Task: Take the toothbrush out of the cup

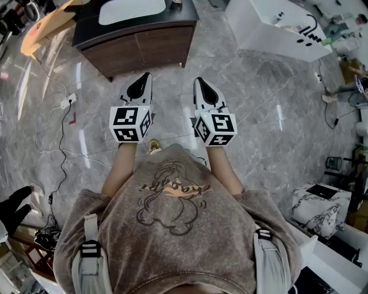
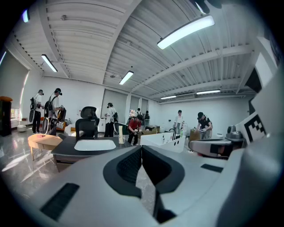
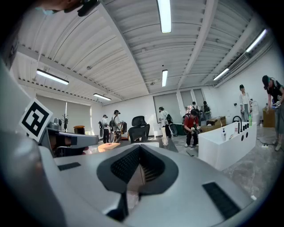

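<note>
My left hand-held gripper (image 1: 142, 80) and right hand-held gripper (image 1: 200, 84), both pressed shut and empty, hang well short of the dark counter (image 2: 66, 153). The cup (image 2: 120, 140), toothbrush (image 2: 120, 131) apparently upright inside, stands just right of the counter's white basin (image 2: 94, 145). Arriving with jaws closed could topple it. Glossy grey marble floor (image 1: 259, 115); busy white workshop.

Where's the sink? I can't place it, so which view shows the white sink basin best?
The left gripper view: the sink basin shows whole on the dark counter. The head view crops the sink basin at its top edge. In the right gripper view the body of the right gripper hides almost all of it.
</note>
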